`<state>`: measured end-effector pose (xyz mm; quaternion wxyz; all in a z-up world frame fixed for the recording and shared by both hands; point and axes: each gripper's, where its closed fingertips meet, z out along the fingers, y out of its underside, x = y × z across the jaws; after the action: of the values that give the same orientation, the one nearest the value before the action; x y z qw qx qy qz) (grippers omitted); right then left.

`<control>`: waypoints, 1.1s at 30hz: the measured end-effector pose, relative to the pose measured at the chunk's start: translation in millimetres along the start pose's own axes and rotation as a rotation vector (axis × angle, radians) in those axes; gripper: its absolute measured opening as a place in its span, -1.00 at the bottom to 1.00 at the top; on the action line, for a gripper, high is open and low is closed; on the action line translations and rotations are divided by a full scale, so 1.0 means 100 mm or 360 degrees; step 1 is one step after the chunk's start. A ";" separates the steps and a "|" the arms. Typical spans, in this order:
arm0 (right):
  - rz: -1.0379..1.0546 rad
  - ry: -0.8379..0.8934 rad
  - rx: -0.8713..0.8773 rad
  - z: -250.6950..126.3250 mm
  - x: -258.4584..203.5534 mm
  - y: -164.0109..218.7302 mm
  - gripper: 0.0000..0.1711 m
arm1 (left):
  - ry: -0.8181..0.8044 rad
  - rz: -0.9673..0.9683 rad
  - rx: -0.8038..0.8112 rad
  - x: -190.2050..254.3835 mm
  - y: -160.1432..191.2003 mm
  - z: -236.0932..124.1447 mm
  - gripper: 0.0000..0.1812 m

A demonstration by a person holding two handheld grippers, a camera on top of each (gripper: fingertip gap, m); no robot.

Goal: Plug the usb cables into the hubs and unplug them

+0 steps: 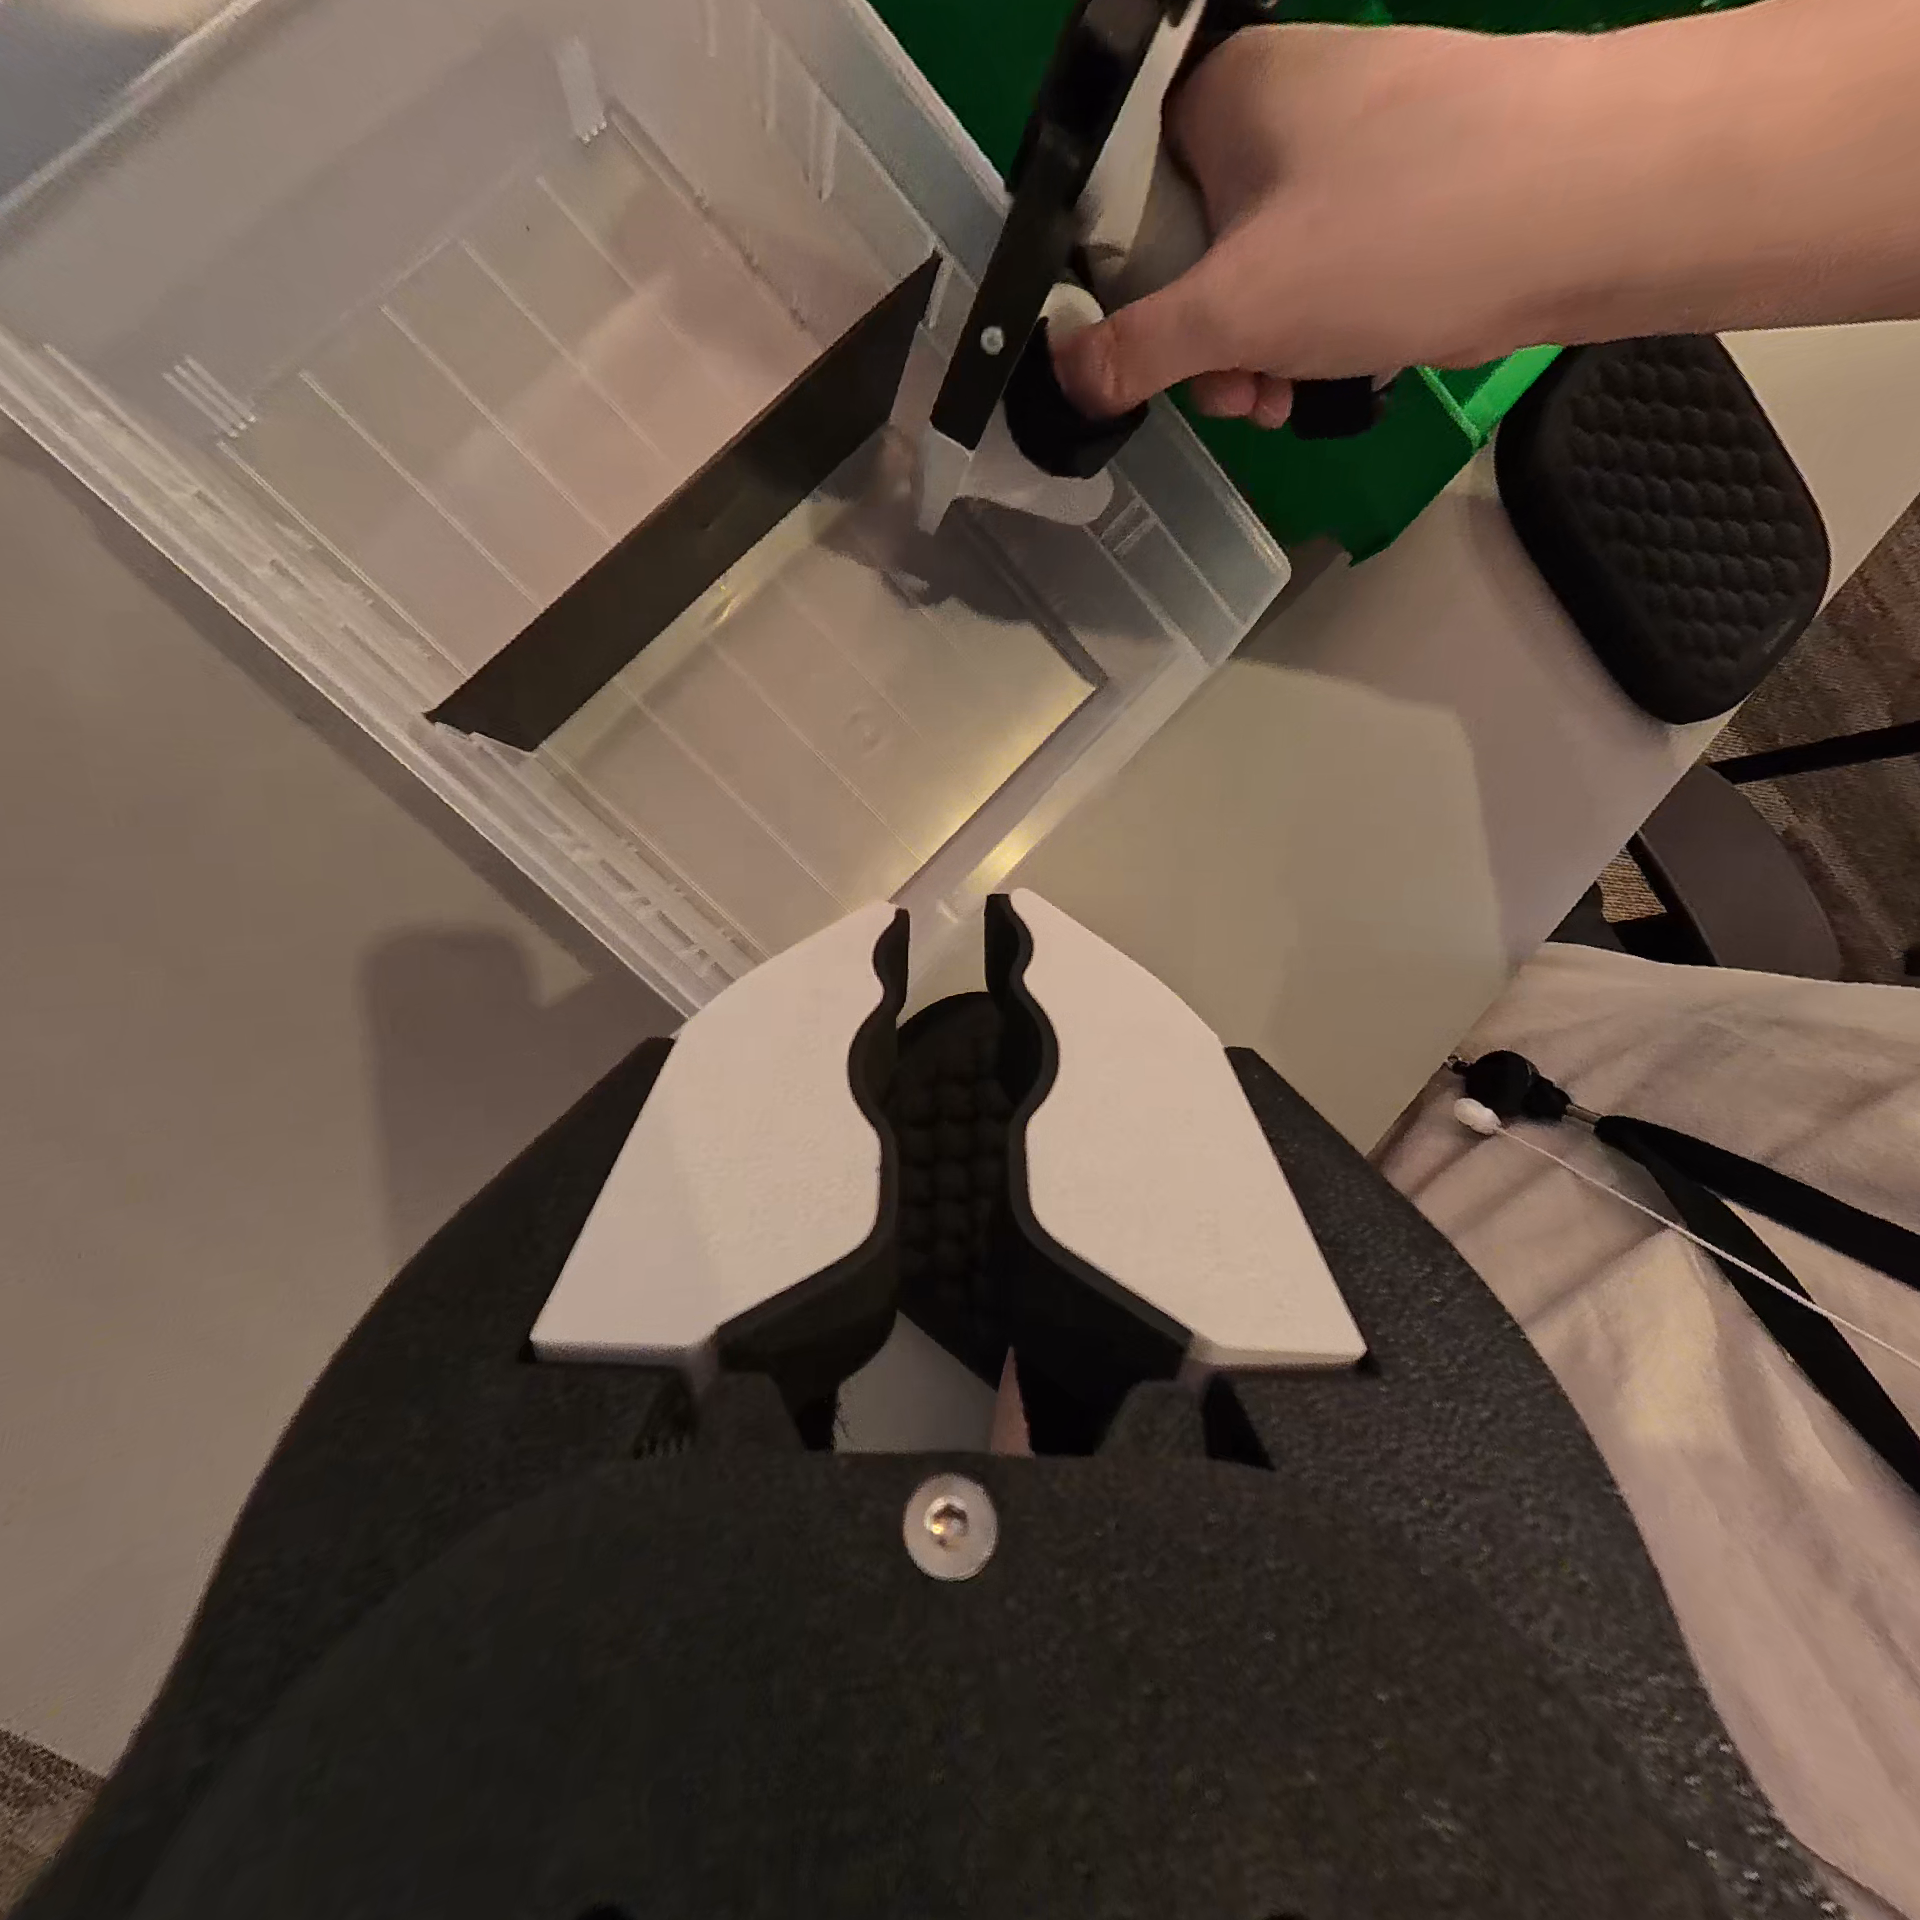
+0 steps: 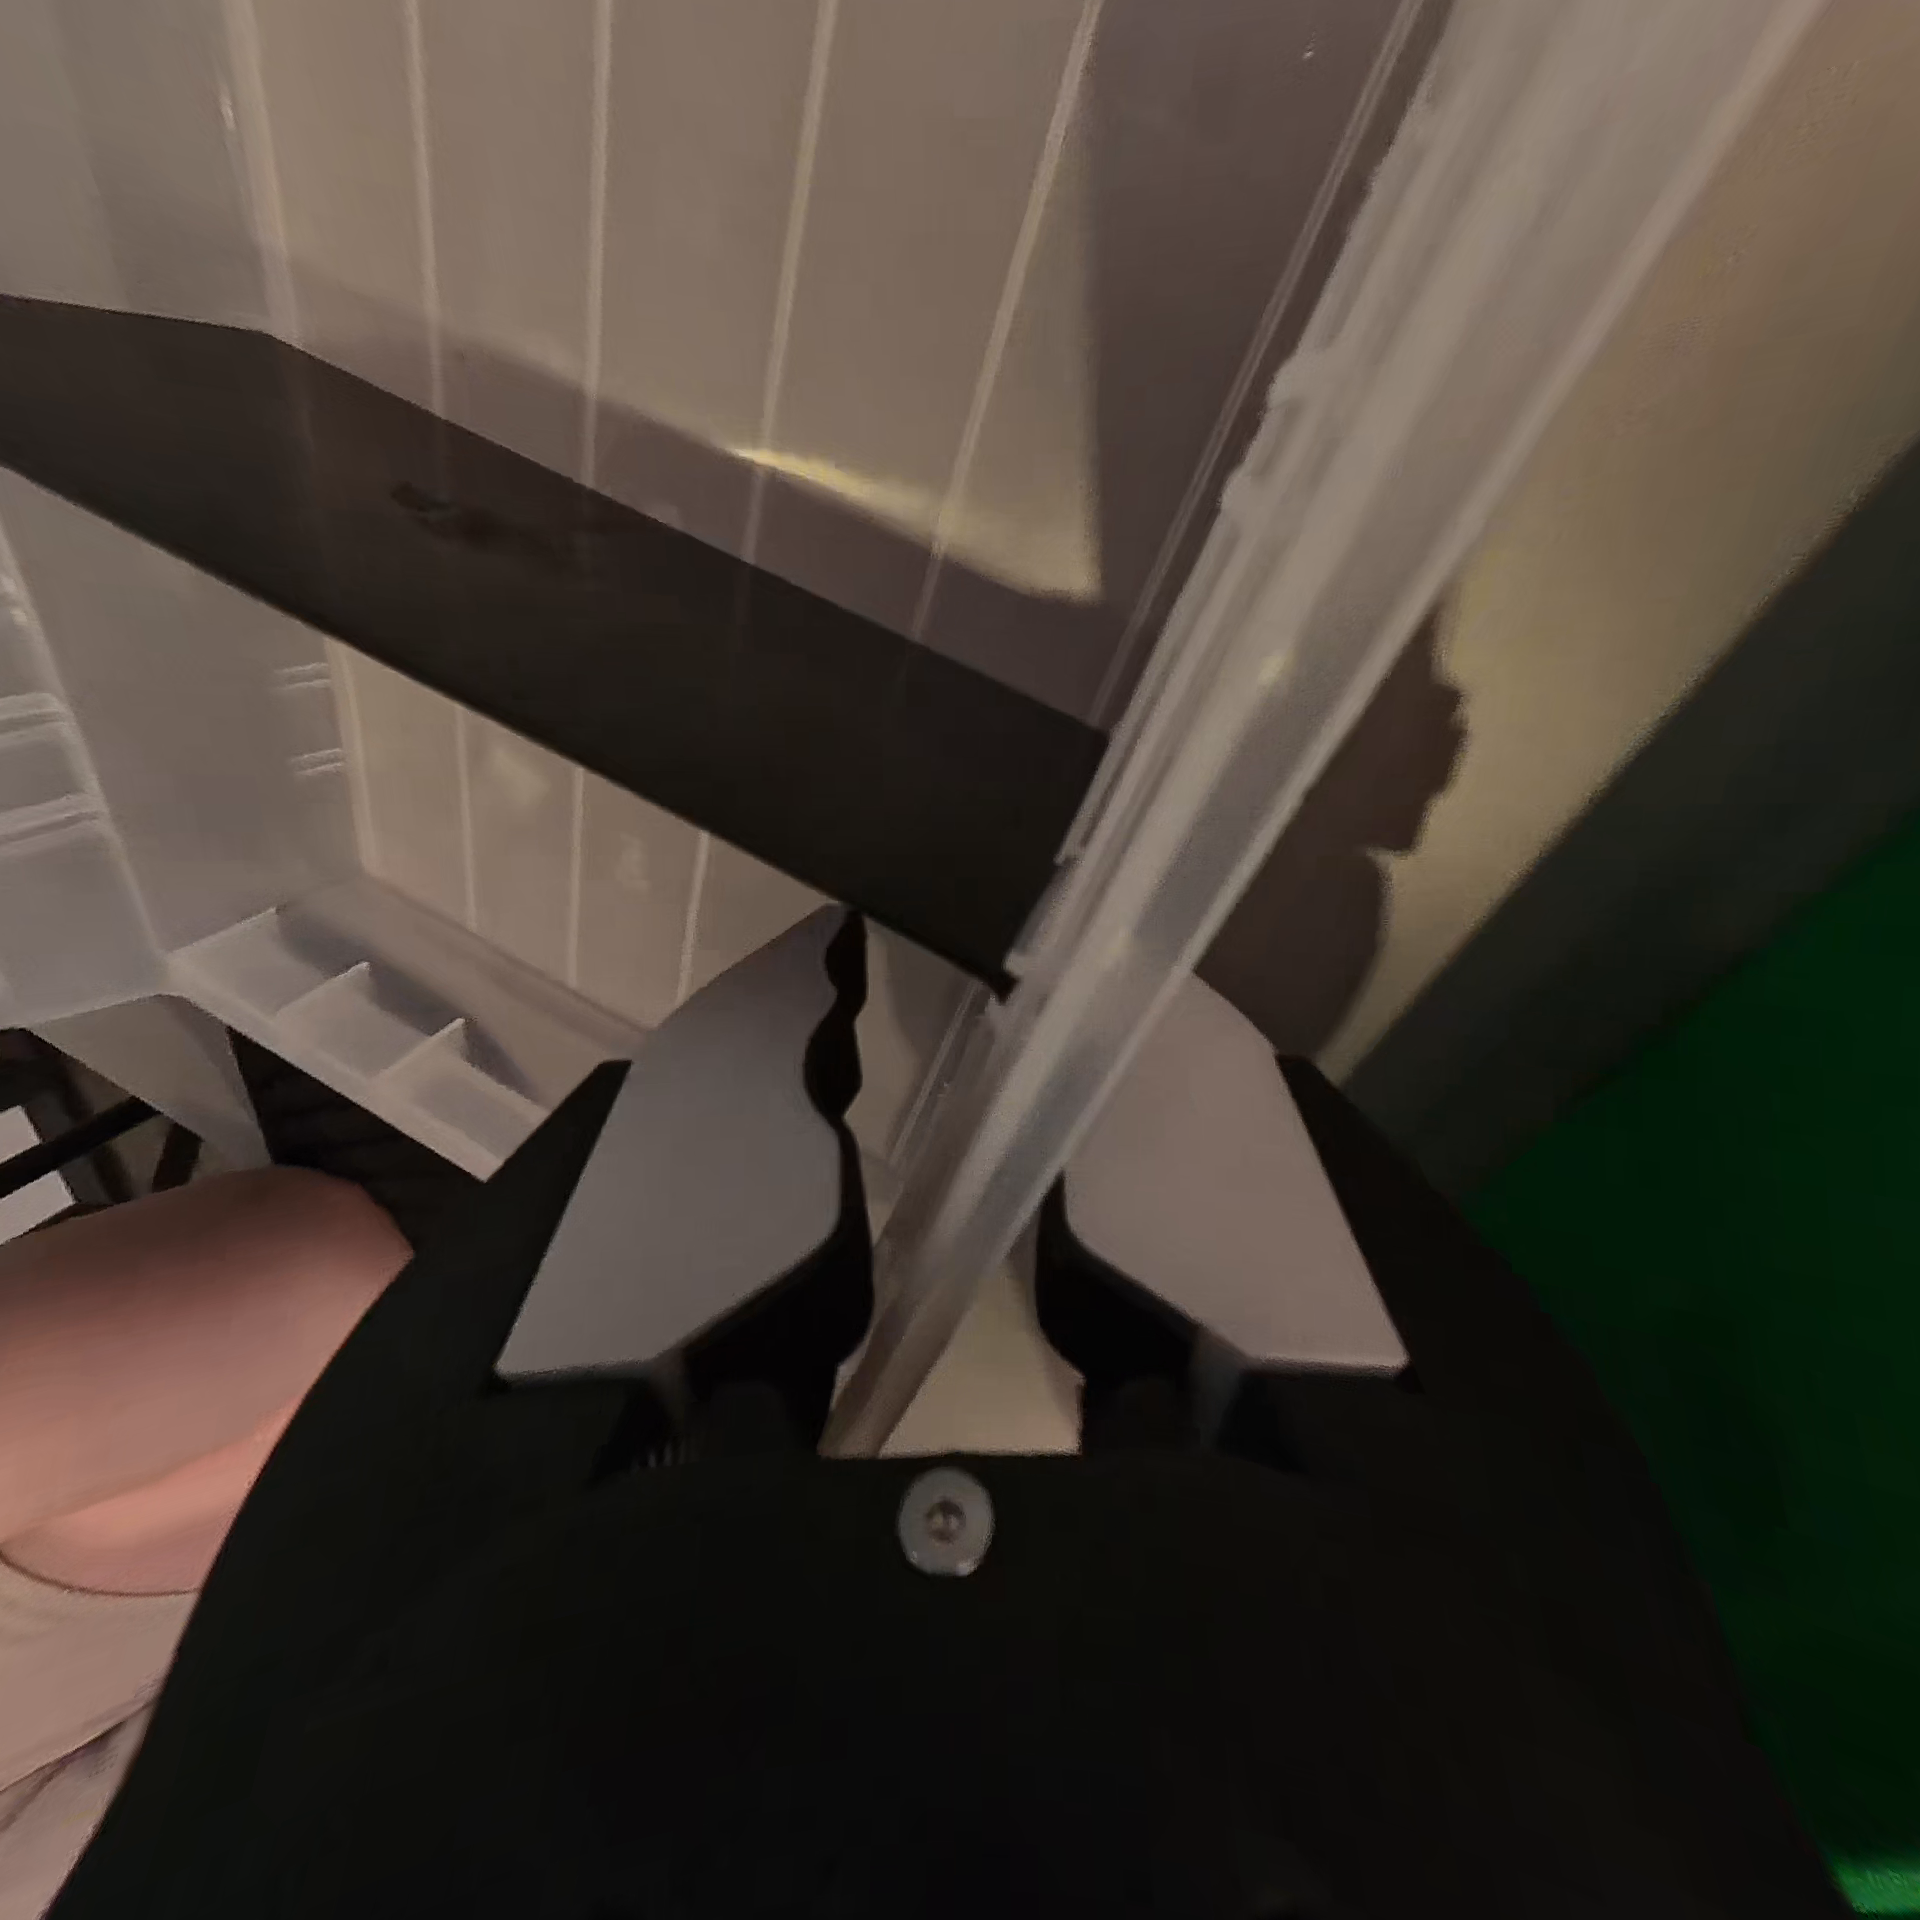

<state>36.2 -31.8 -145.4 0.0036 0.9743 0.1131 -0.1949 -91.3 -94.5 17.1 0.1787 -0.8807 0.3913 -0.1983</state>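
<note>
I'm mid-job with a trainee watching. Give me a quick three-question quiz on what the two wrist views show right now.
1. True or false: the left gripper holds a USB cable between its fingers.
2. What stands between the fingers of the right gripper?
A. a USB cable
B. the rim wall of the clear plastic storage bin
C. a USB hub
3. Short answer: in the left wrist view, what colour is the hard plastic box behind that bin?

Key:
1. False: its fingers are apart with nothing gripped.
2. B.
3. Green.
</note>
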 end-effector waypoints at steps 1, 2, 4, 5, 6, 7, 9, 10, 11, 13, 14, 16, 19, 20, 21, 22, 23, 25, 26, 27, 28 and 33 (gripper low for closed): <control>-0.0011 0.0015 -0.0016 0.00 0.01 0.00 -0.64 | 0.0002 0.0002 -0.0004 0.00 0.00 0.00 -0.85; -0.0022 0.0029 -0.0034 0.01 0.03 0.00 -0.66 | 0.0005 0.0008 -0.0008 0.01 0.01 0.01 -0.85; -0.0023 0.0053 -0.0044 0.01 0.06 -0.01 -0.69 | 0.0012 0.0024 -0.0014 0.02 0.01 0.02 -0.85; -0.0031 0.0068 -0.0051 0.00 0.08 -0.01 -0.70 | 0.0012 0.0025 -0.0013 0.02 0.00 0.02 -0.85; -0.0035 0.0081 -0.0056 0.00 0.09 -0.01 -0.71 | 0.0012 0.0024 -0.0010 0.02 0.00 0.02 -0.85; -0.0041 0.0085 -0.0062 -0.01 0.10 -0.01 -0.71 | 0.0009 0.0025 -0.0004 0.02 -0.01 0.01 -0.85; -0.0050 0.0067 -0.0084 -0.03 0.07 0.01 -0.72 | 0.0002 0.0033 0.0022 0.04 -0.04 -0.01 -0.85; -0.0055 0.0046 -0.0100 -0.05 0.03 0.01 -0.73 | -0.0005 0.0038 0.0045 0.05 -0.06 -0.03 -0.85; -0.0051 0.0010 -0.0118 -0.08 -0.01 0.02 -0.74 | -0.0017 0.0049 0.0082 0.06 -0.08 -0.06 -0.85; -0.0055 -0.0075 -0.0143 -0.16 -0.10 0.03 -0.77 | -0.0039 0.0086 0.0201 0.10 -0.17 -0.17 -0.86; -0.0058 -0.0115 -0.0137 -0.22 -0.14 0.02 -0.77 | -0.0055 0.0109 0.0284 0.13 -0.23 -0.24 -0.87; -0.0092 -0.0160 -0.0100 -0.40 -0.20 -0.04 -0.78 | -0.0144 0.0143 0.0464 0.15 -0.34 -0.43 -0.86; -0.0144 -0.0176 -0.0032 -0.78 -0.13 -0.10 -0.79 | -0.0321 0.0162 0.0660 0.17 -0.33 -0.71 -0.75; -0.0138 -0.0188 -0.0023 -0.92 -0.06 -0.08 -0.80 | -0.0324 0.0187 0.0739 0.23 -0.32 -0.79 -0.75; -0.0117 -0.0210 -0.0020 -1.08 0.05 -0.05 -0.81 | -0.0317 0.0210 0.0822 0.30 -0.33 -0.86 -0.75; -0.0083 -0.0231 -0.0017 -1.25 0.17 -0.01 -0.81 | -0.0313 0.0221 0.0905 0.35 -0.34 -0.92 -0.75; -0.0043 -0.0246 -0.0003 -1.43 0.32 0.03 -0.81 | -0.0316 0.0227 0.0978 0.39 -0.36 -0.97 -0.75; 0.0041 -0.0248 0.0074 -1.80 0.68 0.11 -0.81 | -0.0329 0.0244 0.1045 0.44 -0.40 -0.98 -0.68; 0.0083 -0.0241 0.0123 -1.99 0.88 0.16 -0.81 | -0.0321 0.0265 0.1034 0.46 -0.43 -0.95 -0.64; 0.0117 -0.0230 0.0177 -2.19 1.10 0.21 -0.81 | -0.0299 0.0279 0.1014 0.48 -0.46 -0.90 -0.60; 0.0143 -0.0205 0.0236 -2.39 1.33 0.27 -0.81 | -0.0261 0.0291 0.0992 0.51 -0.52 -0.83 -0.54; 0.0334 0.0094 0.0482 -3.14 2.58 0.77 -0.81 | -0.0055 0.0204 0.0775 0.51 -1.06 -0.07 -0.22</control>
<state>404.2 -34.1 43.3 -0.1263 0.9754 -0.0198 -0.1794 2.0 -67.9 83.3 0.4045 -0.7884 0.3838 -0.2599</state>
